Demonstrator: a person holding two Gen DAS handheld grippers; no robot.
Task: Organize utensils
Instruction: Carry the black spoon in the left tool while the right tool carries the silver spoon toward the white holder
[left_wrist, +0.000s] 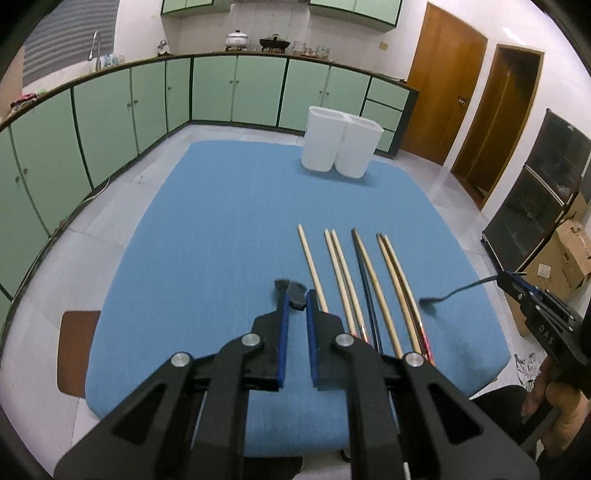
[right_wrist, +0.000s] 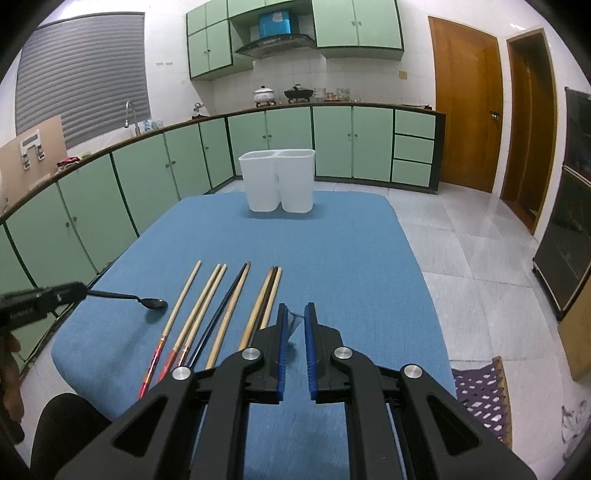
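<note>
The left claw (left_wrist: 296, 295) is clamped together on the handle of a black spoon (right_wrist: 153, 304), which sticks straight out ahead of its fingers, the bowl held clear of the blue cloth (right_wrist: 332, 240) with a shadow under it. The right claw (right_wrist: 294, 312) is likewise closed tight on a thin dark utensil (left_wrist: 461, 287). Its handle runs forward from the fingertips, and its far end is too blurred to tell whether it is a spoon or a fork. Between the two claws, just to the right of the left one and just to the left of the right one, a row of chopsticks (left_wrist: 341, 273) lies flat on the cloth, roughly parallel, their thin tips pointing away from the claws. Most are pale wood, some with red patterned ends nearest the claws, and there is at least one dark stick among them. Well ahead of both claws, at the far end of the cloth, stands a white utensil holder (right_wrist: 277, 181) with two compartments side by side, upright.
</note>
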